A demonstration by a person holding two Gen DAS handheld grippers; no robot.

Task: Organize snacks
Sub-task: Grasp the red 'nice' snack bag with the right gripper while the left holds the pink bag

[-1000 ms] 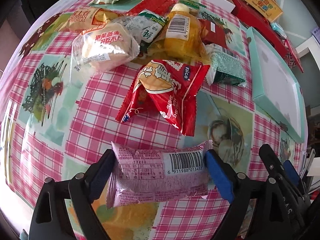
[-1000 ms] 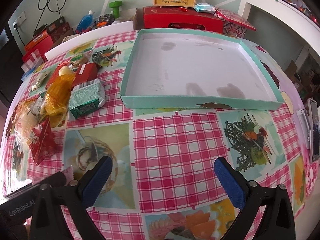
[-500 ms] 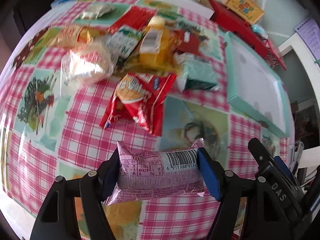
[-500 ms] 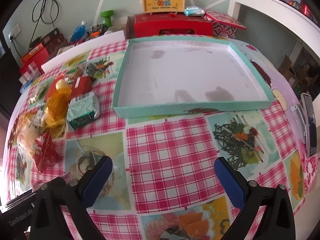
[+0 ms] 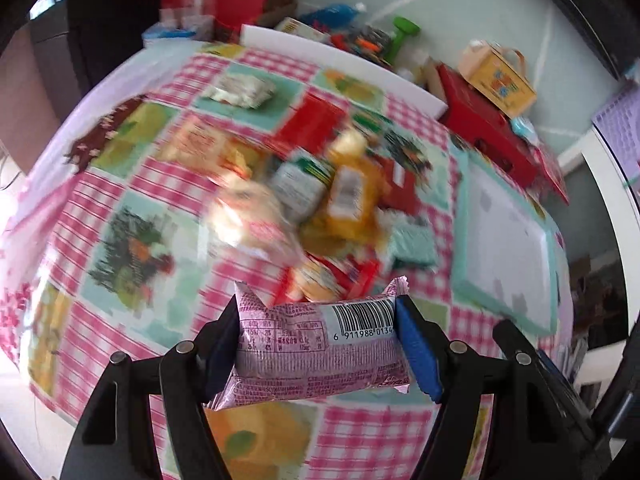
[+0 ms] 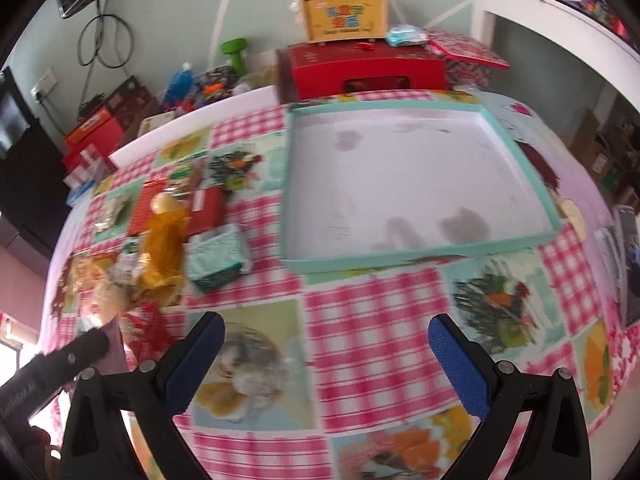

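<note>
**Item: pink snack packet, in transit**

Pink snack packet (image 5: 316, 344) clamped endwise in left gripper (image 5: 320, 344), clear of tabletop (image 5: 80, 216). Right gripper (image 6: 326, 354) fingers apart, empty. Advice: keep grip steady, carry level to teal tray (image 6: 420, 256), release low inside

Pink snack packet (image 5: 316, 344), lower centre of left wrist view — barcode digits "6 911988 0134", rest hidden. Other printing — blurred, unreadable.
</note>
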